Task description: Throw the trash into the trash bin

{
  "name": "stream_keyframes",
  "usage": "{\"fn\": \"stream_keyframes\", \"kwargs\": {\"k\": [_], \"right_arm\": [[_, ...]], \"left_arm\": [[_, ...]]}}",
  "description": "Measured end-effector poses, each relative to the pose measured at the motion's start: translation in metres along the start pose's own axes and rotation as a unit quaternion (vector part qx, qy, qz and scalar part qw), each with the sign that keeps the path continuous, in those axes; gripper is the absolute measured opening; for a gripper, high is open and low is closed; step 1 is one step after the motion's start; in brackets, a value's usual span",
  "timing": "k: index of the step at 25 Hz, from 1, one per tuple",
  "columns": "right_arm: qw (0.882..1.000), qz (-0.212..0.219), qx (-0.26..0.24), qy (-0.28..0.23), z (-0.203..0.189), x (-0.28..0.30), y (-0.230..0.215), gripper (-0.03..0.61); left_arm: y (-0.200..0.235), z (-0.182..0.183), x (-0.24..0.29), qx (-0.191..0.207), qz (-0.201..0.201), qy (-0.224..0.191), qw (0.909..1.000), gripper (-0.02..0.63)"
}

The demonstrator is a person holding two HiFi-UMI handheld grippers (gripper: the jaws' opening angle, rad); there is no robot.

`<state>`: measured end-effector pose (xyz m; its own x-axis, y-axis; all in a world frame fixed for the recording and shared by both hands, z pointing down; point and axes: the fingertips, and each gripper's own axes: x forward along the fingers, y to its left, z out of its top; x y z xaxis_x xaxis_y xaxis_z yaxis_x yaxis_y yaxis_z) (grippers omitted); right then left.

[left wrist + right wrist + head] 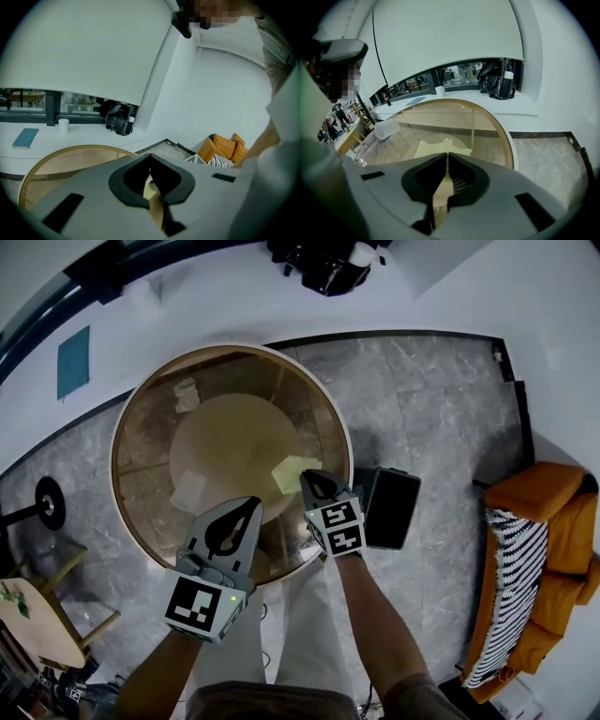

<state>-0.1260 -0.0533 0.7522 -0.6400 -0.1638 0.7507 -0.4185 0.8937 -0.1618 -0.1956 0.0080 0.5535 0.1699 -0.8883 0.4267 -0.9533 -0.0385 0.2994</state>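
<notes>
Looking steeply down, we see a round glass table (127,418) with a wooden rim filling the centre-left of the head view, and a pale yellow-green paper (292,471) lying on the glass toward the table's lower right edge. Our right gripper (312,479) reaches in from the lower centre, its tip at the near edge of that paper. In the right gripper view its jaws are pressed together with a sliver of the paper (436,146) caught between the tips, the rest of the sheet spreading on the glass just beyond the right gripper (448,154). Our left gripper (251,505) sits to the lower left of the paper, over the table's near edge. The left gripper view shows this left gripper (150,157) with its jaw tips meeting and nothing pinched between them. A black bin (392,508) stands on the grey stone floor just right of the right gripper, outside the table rim. At the right edge of the head view is an orange sofa (548,512) with a striped cushion (511,587). A black bag (328,268) rests on the white ledge at the top, and a blue book (73,362) lies on the ledge at the upper left.
</notes>
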Motion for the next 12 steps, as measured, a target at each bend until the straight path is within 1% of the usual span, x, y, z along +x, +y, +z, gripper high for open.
{"fn": "stream_keyframes", "kwargs": {"k": [4,7,12], "right_arm": [[1.000,0.009,0.007,-0.010,0.002,-0.005,0.005,0.029],[1.000,0.008,0.011,-0.024,0.005,-0.014,0.002,0.029],[0.998,-0.010,0.027,-0.053,0.003,-0.048,-0.020,0.029]], "left_arm": [[-0.005,0.001,0.002,0.000,0.000,0.000,1.0000,0.018],[-0.016,0.001,0.005,-0.001,-0.006,0.000,1.0000,0.018],[-0.057,-0.002,0.021,0.012,-0.042,0.011,0.9990,0.020]]}}
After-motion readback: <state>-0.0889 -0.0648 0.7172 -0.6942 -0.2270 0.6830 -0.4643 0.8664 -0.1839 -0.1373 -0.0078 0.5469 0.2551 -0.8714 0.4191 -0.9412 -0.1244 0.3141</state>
